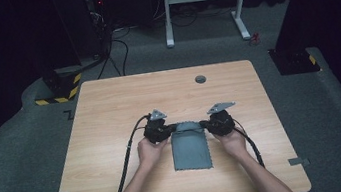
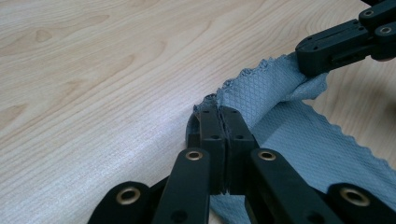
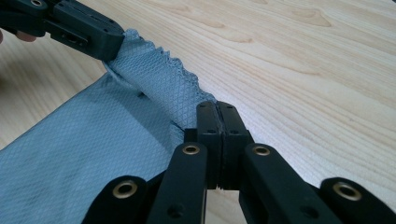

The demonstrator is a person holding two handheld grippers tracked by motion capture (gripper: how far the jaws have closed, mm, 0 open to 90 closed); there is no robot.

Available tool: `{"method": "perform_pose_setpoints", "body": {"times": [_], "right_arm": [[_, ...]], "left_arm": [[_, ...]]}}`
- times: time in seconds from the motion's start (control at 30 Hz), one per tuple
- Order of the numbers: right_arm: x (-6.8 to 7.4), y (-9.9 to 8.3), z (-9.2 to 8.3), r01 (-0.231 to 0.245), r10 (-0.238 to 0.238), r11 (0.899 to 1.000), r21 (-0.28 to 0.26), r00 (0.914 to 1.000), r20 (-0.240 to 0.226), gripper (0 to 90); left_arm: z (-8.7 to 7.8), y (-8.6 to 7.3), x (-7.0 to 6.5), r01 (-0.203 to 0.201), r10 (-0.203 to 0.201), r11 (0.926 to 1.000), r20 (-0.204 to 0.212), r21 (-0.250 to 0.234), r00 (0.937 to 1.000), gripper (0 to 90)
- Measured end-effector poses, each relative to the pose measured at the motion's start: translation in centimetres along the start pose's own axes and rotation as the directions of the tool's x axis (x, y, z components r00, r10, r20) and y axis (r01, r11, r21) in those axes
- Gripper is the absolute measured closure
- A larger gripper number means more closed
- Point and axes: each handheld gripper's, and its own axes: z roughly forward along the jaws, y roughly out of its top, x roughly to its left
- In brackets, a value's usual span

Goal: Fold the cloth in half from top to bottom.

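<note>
So both tools have a far corner of the grey-blue cloth pinched: the left tool is clamped tight on the far-left corner, the right tool on the far-right one. In the left gripper view the jaws of the left tool are pressed together with the scalloped edge of the cloth sticking out between them, and the same goes for the right tool in the right gripper view, with the cloth trailing off to its left. No gap in either pair of jaws, so the grip looks solid.

The cloth lies in the middle of the worktop, a bit toward the near side. Its near part lies flat on the wood and its far edge is bunched up a little between the two tools.

Looks to me like a fold is starting, far edge over to the near edge. Tips for doing it clean:

- Lift both corners together, at the same height, or the edge goes diagonal.
- Pull the tools slightly apart first. That far edge sags and wrinkles in the middle, so some tension would straighten it.
- Carry it toward the near edge in a low arc so the flat part doesn't drag.
- Line the corners up over the near ones before letting go.
- Keep the squeeze on until it's down; thin fabric slips out easily.
</note>
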Motion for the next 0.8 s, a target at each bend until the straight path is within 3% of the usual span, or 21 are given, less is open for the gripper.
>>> {"method": "perform_pose_setpoints", "body": {"times": [0.13,0.4,0.6,0.8], "right_arm": [[0.3,-0.5,-0.3,0.007,-0.007,1.000,-0.004,1.0000,-0.002,89.7],[0.7,-1.1,-0.8,0.006,-0.006,1.000,-0.019,0.9998,-0.019,89.7],[1.1,-1.5,-1.1,0.004,-0.005,0.999,-0.032,0.9995,-0.030,89.7],[1.4,-1.9,-1.3,0.013,-0.014,0.999,-0.033,0.9994,-0.031,89.7]], "left_arm": [[0.0,-0.3,-0.4,-0.019,0.019,0.9998,-0.002,0.007,0.9998,88.7],[-0.4,-1.0,-0.8,-0.004,0.004,1.0000,0.008,-0.007,1.0000,88.8],[-0.8,-1.5,-1.5,-0.044,0.044,0.9990,-0.009,-0.010,0.9990,88.8],[-1.3,-1.7,-1.9,-0.047,0.047,0.9985,-0.001,-0.029,0.9989,88.8]]}}
